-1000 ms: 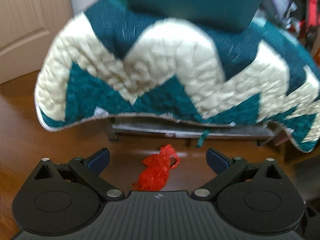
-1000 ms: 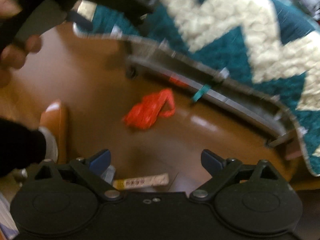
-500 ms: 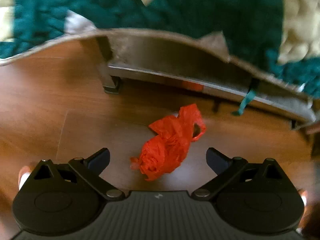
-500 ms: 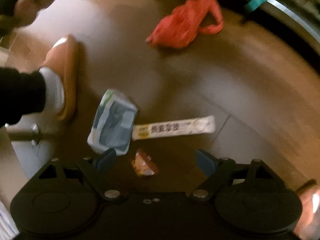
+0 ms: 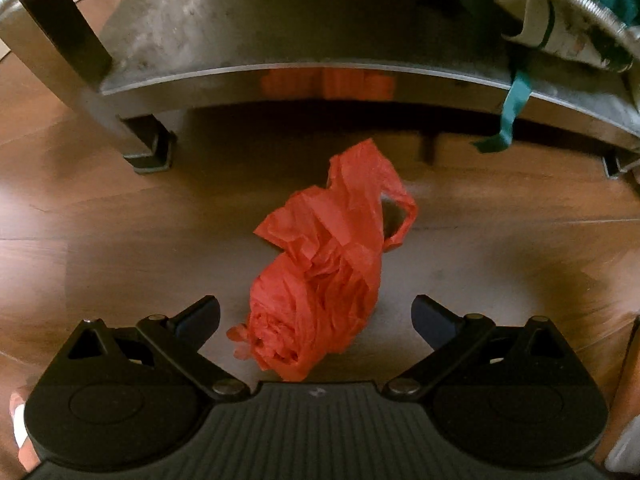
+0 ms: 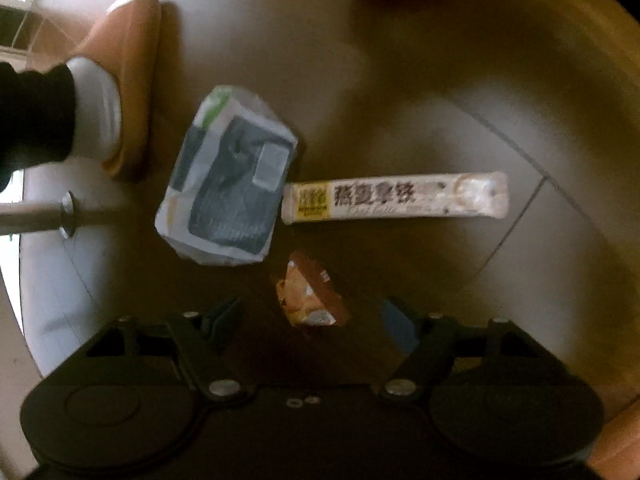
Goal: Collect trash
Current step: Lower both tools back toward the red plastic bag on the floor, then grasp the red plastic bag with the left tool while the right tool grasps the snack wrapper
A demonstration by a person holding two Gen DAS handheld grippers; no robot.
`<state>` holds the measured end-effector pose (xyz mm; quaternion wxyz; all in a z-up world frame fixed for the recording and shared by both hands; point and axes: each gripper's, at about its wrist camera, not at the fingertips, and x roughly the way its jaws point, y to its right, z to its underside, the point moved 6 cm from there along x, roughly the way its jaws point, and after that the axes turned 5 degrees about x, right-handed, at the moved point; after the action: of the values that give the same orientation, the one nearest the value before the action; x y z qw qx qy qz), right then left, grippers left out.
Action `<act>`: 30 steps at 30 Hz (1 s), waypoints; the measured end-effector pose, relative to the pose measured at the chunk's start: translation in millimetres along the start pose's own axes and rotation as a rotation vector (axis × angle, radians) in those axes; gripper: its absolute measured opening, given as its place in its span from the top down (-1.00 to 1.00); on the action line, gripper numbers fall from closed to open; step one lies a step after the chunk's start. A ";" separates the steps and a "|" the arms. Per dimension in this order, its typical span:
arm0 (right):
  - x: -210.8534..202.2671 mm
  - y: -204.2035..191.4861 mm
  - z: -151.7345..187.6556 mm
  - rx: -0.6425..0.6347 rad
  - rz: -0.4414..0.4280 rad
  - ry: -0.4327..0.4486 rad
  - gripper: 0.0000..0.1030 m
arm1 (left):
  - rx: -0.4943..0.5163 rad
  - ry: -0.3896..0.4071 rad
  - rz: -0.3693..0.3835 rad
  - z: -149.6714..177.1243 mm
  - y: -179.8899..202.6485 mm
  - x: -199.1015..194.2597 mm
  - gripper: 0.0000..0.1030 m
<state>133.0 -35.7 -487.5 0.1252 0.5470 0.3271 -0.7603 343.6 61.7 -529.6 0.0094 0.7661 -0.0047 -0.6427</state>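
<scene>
Descent noted on both claws since a second ago. Left claw [image 5: 316, 316] stands open astride the red plastic bag [image 5: 328, 260] on the floor, bottom centre. Right claw [image 6: 312, 316] is closing around the small crumpled wrapper [image 6: 310, 296], not yet pinched; pickup appears imminent.

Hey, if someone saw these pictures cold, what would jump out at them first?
The crumpled red plastic bag on the wooden floor, between the open left gripper fingers. In the right wrist view, three wrappers lie close together beside a slippered foot: a grey-and-white packet, a long printed stick wrapper, a small brown wrapper.
</scene>
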 end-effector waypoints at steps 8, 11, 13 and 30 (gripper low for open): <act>24.5 -1.1 -2.3 0.005 0.034 -0.025 -0.22 | -0.010 0.007 0.018 -1.4 -2.8 21.6 -0.96; 31.6 -1.0 -2.2 -0.005 0.047 -0.043 -0.12 | -0.015 0.002 0.034 -4.0 -2.1 26.5 -0.81; 35.4 -0.7 -1.9 -0.009 0.048 -0.053 0.04 | -0.026 0.002 0.039 -5.7 -2.6 28.9 -0.75; 18.1 14.6 -11.8 0.116 0.040 -0.018 0.36 | -0.113 -0.051 0.035 -14.5 -12.1 30.4 0.06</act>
<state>143.1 -36.1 -511.5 0.1113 0.5527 0.2705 -0.7804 363.1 73.3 -557.3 0.0637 0.7475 0.0183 -0.6609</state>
